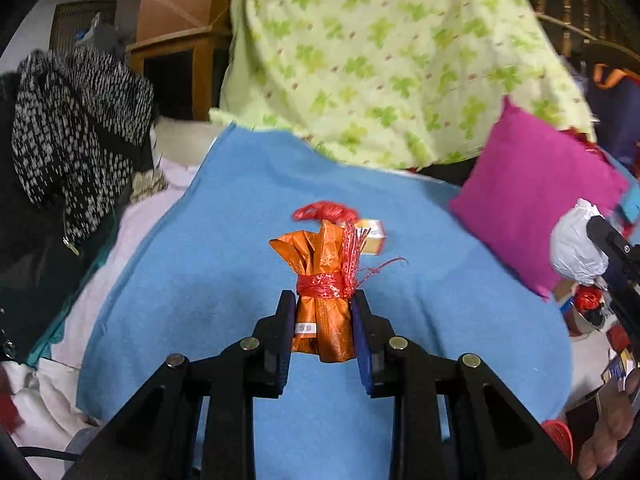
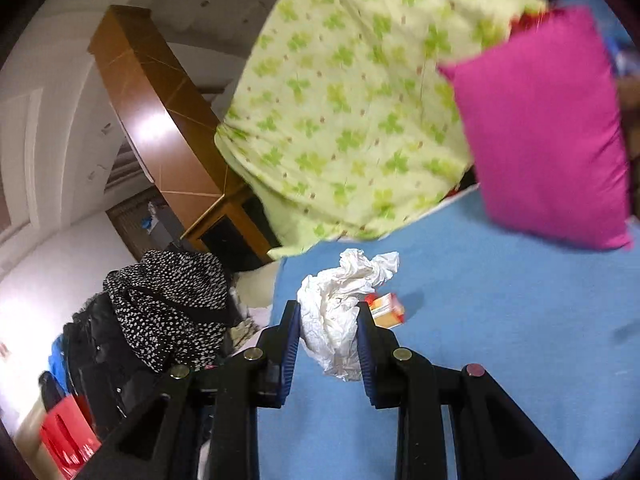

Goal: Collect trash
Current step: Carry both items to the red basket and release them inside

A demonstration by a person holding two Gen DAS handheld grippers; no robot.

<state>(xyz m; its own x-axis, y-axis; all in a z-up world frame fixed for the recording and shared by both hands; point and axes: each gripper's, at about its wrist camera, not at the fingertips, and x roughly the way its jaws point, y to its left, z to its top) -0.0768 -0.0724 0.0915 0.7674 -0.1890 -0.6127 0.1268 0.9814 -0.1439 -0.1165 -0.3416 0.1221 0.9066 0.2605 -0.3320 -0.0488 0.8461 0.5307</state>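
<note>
My left gripper (image 1: 322,304) is shut on an orange wrapper bundle (image 1: 325,276) tied with red mesh string, held above the blue blanket (image 1: 224,264). My right gripper (image 2: 328,312) is shut on a crumpled white paper wad (image 2: 340,304), also above the blanket (image 2: 500,320). That wad and the right gripper show at the right edge of the left wrist view (image 1: 576,248). A small orange and white box (image 1: 374,236) lies on the blanket behind the bundle; it shows in the right wrist view (image 2: 386,310) too.
A magenta pillow (image 1: 536,196) (image 2: 544,132) and a green clover-print quilt (image 1: 380,60) (image 2: 352,112) lie at the back. A black-and-white spotted garment (image 1: 76,128) (image 2: 172,308) is piled at the left. A red container (image 2: 66,436) stands low at the left.
</note>
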